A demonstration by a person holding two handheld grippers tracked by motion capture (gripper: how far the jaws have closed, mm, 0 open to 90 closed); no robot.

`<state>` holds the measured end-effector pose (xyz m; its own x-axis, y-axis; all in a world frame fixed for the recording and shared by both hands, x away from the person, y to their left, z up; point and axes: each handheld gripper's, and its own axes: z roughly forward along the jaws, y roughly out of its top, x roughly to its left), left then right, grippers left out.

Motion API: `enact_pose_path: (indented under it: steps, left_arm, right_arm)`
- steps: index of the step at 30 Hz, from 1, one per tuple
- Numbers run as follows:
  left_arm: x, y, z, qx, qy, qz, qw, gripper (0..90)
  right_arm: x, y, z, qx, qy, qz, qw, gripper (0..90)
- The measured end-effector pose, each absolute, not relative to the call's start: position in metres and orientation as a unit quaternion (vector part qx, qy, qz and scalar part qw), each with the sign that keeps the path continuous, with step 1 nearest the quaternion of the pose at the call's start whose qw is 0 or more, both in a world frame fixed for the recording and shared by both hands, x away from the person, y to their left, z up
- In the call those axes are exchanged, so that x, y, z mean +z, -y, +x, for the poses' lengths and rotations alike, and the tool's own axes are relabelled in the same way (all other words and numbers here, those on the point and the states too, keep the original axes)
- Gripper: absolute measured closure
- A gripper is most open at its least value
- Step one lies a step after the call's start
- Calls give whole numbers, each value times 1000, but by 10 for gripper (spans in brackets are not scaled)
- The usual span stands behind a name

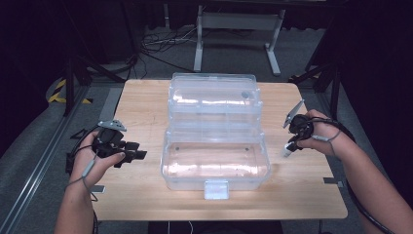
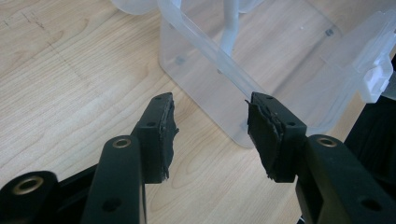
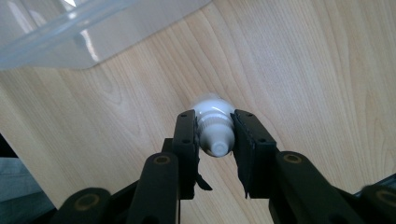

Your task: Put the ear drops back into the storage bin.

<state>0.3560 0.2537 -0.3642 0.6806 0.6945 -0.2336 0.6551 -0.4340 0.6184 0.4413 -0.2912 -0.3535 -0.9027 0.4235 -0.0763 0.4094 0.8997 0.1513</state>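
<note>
Here, a clear plastic box (image 1: 214, 161) sits open mid-table, lid (image 1: 213, 97) tipped back toward the far edge, latch (image 1: 216, 189) facing the near edge. The right gripper (image 1: 291, 146) hangs above the table's right side, just off the box's right wall, clenched on a small white bottle (image 1: 287, 151). In the high view the bottle points down and slightly toward the box, so its long axis runs roughly top to bottom. The box's open tub lies to the left of that gripper; the right hand is nearer it w/ the load, so the likely next move is a short carry leftward over the rim, then a drop inside.

The right gripper view looks down the bottle (image 3: 215, 128) end-on: ribbed cap, round tip, both pads (image 3: 186, 135) pressing its sides, bare wood beneath, a box corner (image 3: 56, 42) at top left.

The left gripper (image 1: 131, 153) waits by the table's left edge, jaws apart, nothing between them. Its own view aims at the box's left wall (image 2: 201, 88), close but not touching.
</note>
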Motion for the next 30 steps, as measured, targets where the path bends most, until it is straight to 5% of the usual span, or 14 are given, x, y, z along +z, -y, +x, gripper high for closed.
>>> enact_pose_path:
  steps: [30]
  left_arm:
    - [-365,-254,356,24,-395,848,351,518]
  right_arm:
    - [-299,256,406,72,-987,135,49,714]
